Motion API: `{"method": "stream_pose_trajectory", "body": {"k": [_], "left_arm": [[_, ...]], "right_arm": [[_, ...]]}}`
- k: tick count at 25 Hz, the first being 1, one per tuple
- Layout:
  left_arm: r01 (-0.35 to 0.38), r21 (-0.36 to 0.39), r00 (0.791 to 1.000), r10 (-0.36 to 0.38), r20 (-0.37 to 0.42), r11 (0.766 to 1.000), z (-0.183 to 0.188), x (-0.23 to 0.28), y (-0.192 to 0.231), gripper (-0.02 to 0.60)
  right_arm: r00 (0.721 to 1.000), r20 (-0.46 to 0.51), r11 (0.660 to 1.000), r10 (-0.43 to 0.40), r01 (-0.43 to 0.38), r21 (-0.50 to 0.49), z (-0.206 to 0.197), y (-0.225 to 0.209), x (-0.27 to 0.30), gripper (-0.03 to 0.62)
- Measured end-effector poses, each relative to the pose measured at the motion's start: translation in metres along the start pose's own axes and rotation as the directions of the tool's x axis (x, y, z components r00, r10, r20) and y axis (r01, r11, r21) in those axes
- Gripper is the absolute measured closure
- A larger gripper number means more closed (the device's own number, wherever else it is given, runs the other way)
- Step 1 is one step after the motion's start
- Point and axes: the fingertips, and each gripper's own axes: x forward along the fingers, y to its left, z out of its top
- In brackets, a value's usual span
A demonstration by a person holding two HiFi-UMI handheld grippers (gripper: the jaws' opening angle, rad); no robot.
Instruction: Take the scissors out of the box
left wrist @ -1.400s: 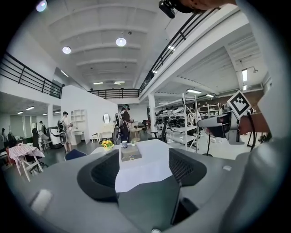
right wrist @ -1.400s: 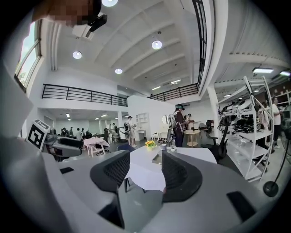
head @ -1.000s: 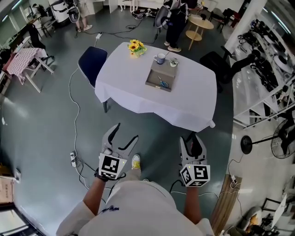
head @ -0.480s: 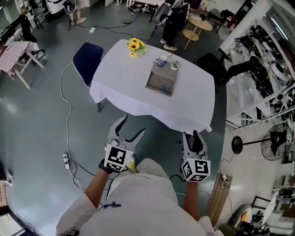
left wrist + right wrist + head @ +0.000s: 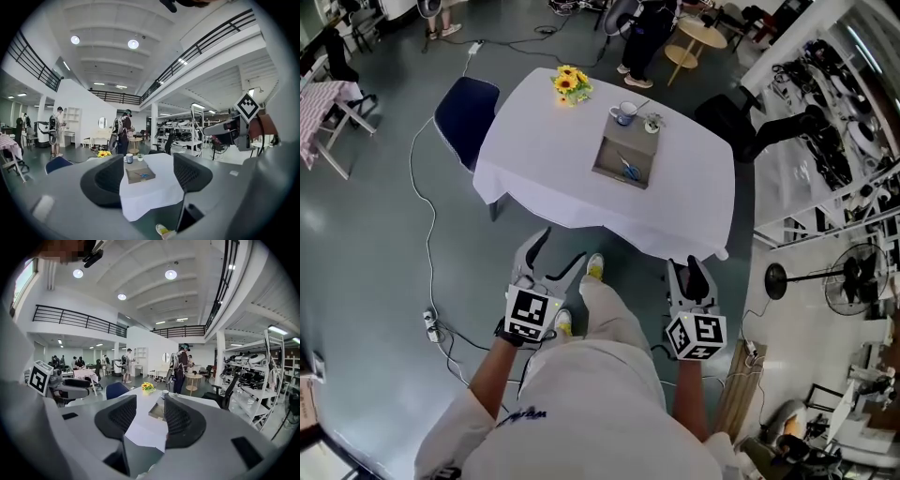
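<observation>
The scissors (image 5: 630, 169), blue-handled, lie in an open grey-brown box (image 5: 619, 173) on a table with a white cloth (image 5: 553, 169), well ahead of me. Both grippers hang over the floor short of the table's near edge. My left gripper (image 5: 555, 255) is open wide and empty; in its own view the box (image 5: 133, 179) shows far off between the jaws. My right gripper (image 5: 689, 277) is open with a narrower gap; its jaws have just been closing, with nothing between them. The box (image 5: 156, 411) shows partly behind its right jaw.
On the table stand yellow flowers (image 5: 568, 82), a mug (image 5: 623, 113) and a small pot (image 5: 652, 122). A blue chair (image 5: 464, 112) stands at the table's left, a black office chair (image 5: 727, 117) at its right. Cables (image 5: 427, 234) cross the floor. A person (image 5: 642, 37) stands beyond.
I have walked closer to the table, carrying both grippers forward; a leg has stepped out between them. The right jaws stand a little narrower.
</observation>
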Motion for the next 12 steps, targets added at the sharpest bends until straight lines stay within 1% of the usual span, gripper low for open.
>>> {"method": "stream_pose_trajectory", "body": {"k": [4, 8, 12], "left_arm": [[0.003, -0.012, 1.000, -0.003, -0.014, 1.000, -0.006, 0.009, 0.007, 0.252], [0.003, -0.005, 1.000, -0.004, -0.028, 1.000, -0.010, 0.032, 0.016, 0.253], [0.000, 0.011, 0.999, 0.000, -0.040, 1.000, -0.008, 0.063, 0.030, 0.259]], "right_arm": [[1.000, -0.012, 1.000, 0.001, -0.001, 0.015, -0.005, -0.002, 0.018, 0.410], [1.000, -0.014, 1.000, 0.016, -0.016, 0.015, -0.004, -0.010, 0.044, 0.413], [0.999, -0.015, 0.997, 0.034, -0.033, 0.066, -0.007, -0.027, 0.079, 0.418]]}}
